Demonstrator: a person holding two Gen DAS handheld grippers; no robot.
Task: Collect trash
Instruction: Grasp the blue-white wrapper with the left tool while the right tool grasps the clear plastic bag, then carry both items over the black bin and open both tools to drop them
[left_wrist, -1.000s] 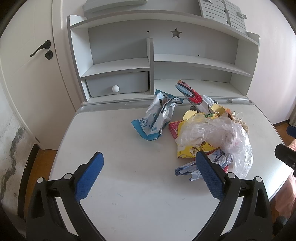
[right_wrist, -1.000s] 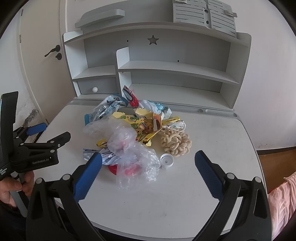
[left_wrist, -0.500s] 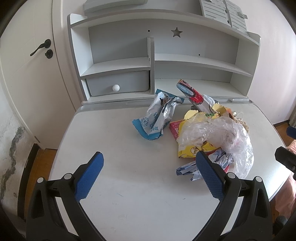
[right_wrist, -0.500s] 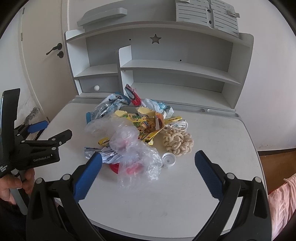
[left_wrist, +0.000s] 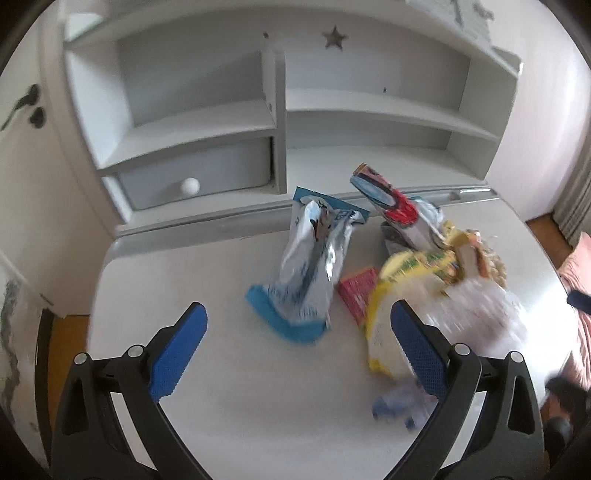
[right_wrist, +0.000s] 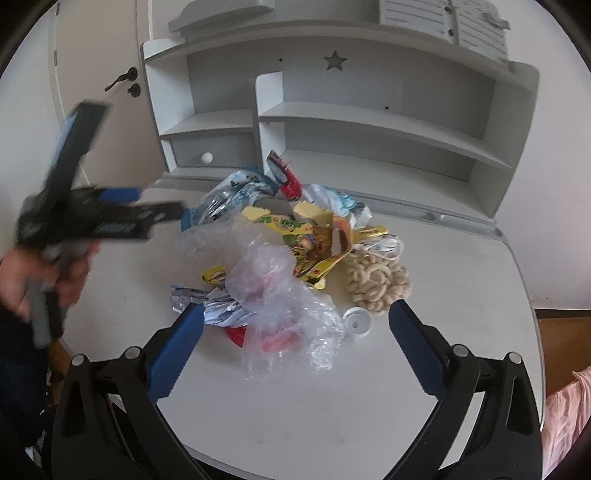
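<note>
Here both the left gripper (left_wrist: 298, 341) and right gripper (right_wrist: 295, 334) gape empty over one trash pile (right_wrist: 284, 254).

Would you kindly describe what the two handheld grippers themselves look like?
Both the left gripper and right gripper have black plastic arms with silver rivets and textured blue finger pads. From the right wrist view, the left one carries a blurred white label.
</note>
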